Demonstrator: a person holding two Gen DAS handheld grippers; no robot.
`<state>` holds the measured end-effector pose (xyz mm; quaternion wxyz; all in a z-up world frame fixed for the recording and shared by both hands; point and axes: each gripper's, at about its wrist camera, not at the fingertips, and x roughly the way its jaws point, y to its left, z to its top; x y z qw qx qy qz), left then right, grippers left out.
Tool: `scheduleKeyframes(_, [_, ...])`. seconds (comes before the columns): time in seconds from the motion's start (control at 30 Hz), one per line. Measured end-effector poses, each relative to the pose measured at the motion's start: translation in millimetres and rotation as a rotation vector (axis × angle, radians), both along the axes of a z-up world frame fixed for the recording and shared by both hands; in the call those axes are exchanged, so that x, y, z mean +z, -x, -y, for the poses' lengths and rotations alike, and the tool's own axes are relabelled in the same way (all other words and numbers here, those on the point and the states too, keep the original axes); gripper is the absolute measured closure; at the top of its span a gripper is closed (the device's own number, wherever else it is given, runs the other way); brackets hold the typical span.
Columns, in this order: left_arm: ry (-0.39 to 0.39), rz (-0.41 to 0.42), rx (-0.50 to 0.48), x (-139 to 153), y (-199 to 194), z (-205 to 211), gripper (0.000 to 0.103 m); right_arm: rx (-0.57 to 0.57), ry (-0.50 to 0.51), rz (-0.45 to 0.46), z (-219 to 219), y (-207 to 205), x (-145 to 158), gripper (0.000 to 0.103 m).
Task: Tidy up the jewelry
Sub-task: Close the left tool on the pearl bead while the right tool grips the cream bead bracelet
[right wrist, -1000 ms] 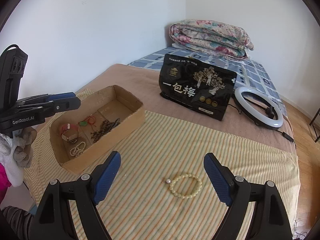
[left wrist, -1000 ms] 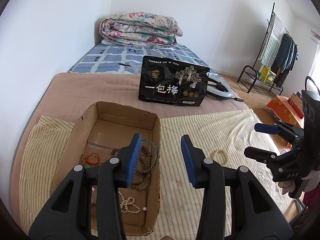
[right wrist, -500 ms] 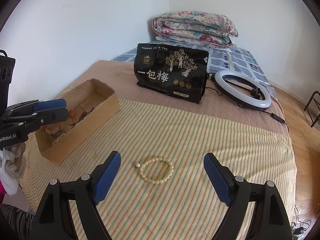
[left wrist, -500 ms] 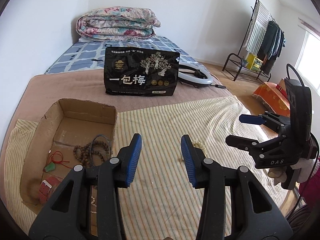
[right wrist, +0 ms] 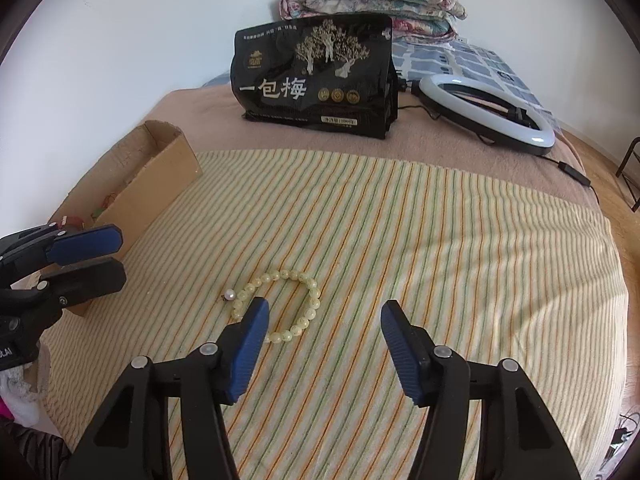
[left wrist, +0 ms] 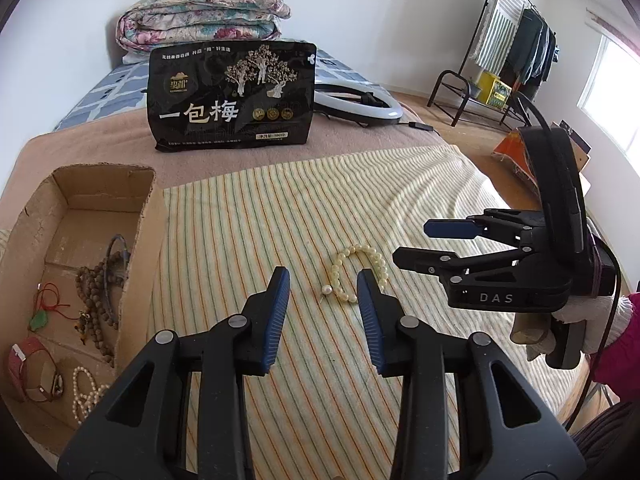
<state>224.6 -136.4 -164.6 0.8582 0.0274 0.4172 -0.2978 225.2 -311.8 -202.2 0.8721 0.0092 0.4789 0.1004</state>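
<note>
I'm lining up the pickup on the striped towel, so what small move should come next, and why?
Probably ease the right gripper down and slightly left over the cream bracelet. Its jaws, just narrowing, are open and empty; the bracelet lies flat on the towel, outside the cardboard box.

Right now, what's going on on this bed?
A person is sorting jewelry with two handheld grippers. Both the left gripper and right gripper hover open over a pale bead bracelet lying on the striped towel; their jaws have just been narrowing. Other pieces are already in the cardboard box.
</note>
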Motion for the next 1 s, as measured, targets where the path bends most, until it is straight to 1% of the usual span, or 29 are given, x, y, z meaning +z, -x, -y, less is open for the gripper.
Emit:
scheduleKeyframes(0.07, [-0.007, -0.011, -0.001, -8.0, -2.0, 4.4, 0.070, 0.000, 0.005, -0.011, -1.3, -3.9, -8.4, 0.049])
scheduleKeyframes(0.1, [-0.011, -0.016, 0.000, -11.7, -3.5, 6.5, 0.073, -0.001, 0.007, -0.018, -2.6, -5.9, -12.1, 0.051])
scheduleKeyframes(0.17, [-0.016, -0.027, -0.001, -18.6, -6.3, 9.9, 0.074, -0.004, 0.019, -0.032, -5.3, -9.5, -19.2, 0.056])
scheduleKeyframes(0.3, [-0.038, -0.035, -0.005, -32.5, -11.3, 17.4, 0.074, -0.002, 0.073, -0.039, -11.4, -13.4, -28.1, 0.060])
scheduleKeyframes(0.4, [-0.060, -0.036, -0.020, -41.5, -13.5, 23.3, 0.076, 0.002, 0.090, -0.033, -13.6, -15.2, -29.8, 0.062])
scheduleKeyframes(0.43, [-0.070, -0.036, -0.023, -44.3, -14.1, 25.0, 0.078, 0.001, 0.094, -0.033, -13.8, -15.5, -29.8, 0.065])
scheduleKeyframes(0.5, [-0.083, -0.040, -0.028, -49.6, -16.1, 27.5, 0.079, -0.004, 0.109, -0.033, -13.0, -16.5, -30.6, 0.070])
scheduleKeyframes(0.57, [-0.089, -0.042, -0.031, -53.0, -17.0, 29.3, 0.079, -0.010, 0.116, -0.033, -11.1, -16.4, -30.8, 0.077])
scheduleKeyframes(0.67, [-0.091, -0.043, -0.042, -57.0, -18.3, 32.7, 0.079, -0.016, 0.127, -0.032, -8.7, -16.7, -30.7, 0.082])
scheduleKeyframes(0.77, [-0.107, -0.038, -0.053, -60.4, -18.0, 37.1, 0.079, -0.025, 0.140, -0.030, -4.3, -15.7, -30.6, 0.084])
scheduleKeyframes(0.87, [-0.122, -0.038, -0.061, -65.3, -19.3, 42.2, 0.080, -0.032, 0.132, -0.032, 0.9, -14.8, -31.4, 0.084])
scheduleKeyframes(0.93, [-0.130, -0.038, -0.062, -67.9, -20.5, 44.9, 0.085, -0.032, 0.130, -0.033, 2.5, -14.7, -31.8, 0.084])
scheduleKeyframes(1.0, [-0.131, -0.038, -0.061, -70.2, -22.4, 46.5, 0.086, -0.033, 0.127, -0.032, 2.6, -14.7, -32.0, 0.084])
